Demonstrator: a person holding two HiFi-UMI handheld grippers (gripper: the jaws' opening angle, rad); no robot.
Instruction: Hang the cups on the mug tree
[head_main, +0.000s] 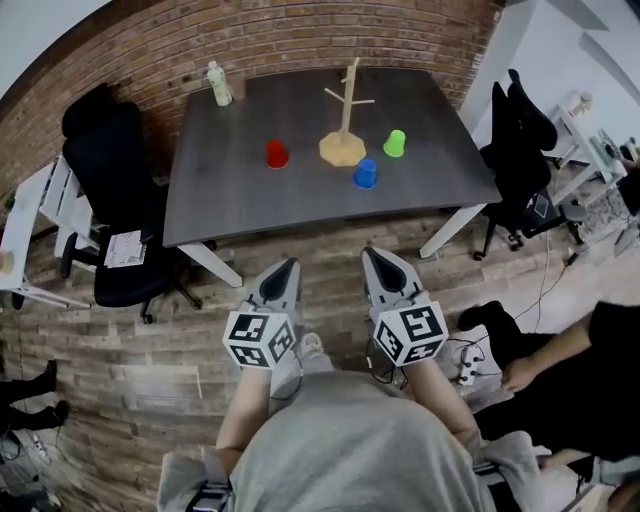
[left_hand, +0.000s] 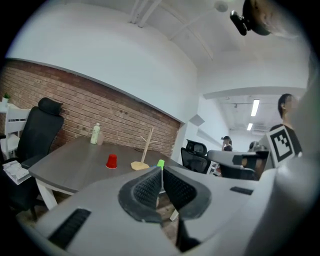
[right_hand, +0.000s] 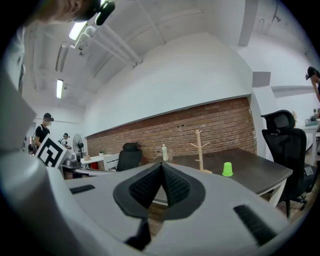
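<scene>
A wooden mug tree (head_main: 345, 125) stands upright on the dark table (head_main: 240, 190). Around it three cups sit upside down: a red cup (head_main: 277, 154) to its left, a blue cup (head_main: 366, 173) in front, a green cup (head_main: 395, 143) to its right. Both grippers hang over the wooden floor, well short of the table's near edge. My left gripper (head_main: 288, 265) is shut and empty. My right gripper (head_main: 373, 254) is shut and empty too. The left gripper view shows the red cup (left_hand: 111, 161), mug tree (left_hand: 145, 150) and green cup (left_hand: 160, 163). The right gripper view shows the mug tree (right_hand: 200, 150) and green cup (right_hand: 227, 169).
A white bottle (head_main: 219, 84) stands at the table's far left corner. Black office chairs stand left (head_main: 115, 190) and right (head_main: 520, 150) of the table. A seated person's arm (head_main: 560, 350) reaches over the floor at right beside a white object (head_main: 470, 365). A brick wall runs behind.
</scene>
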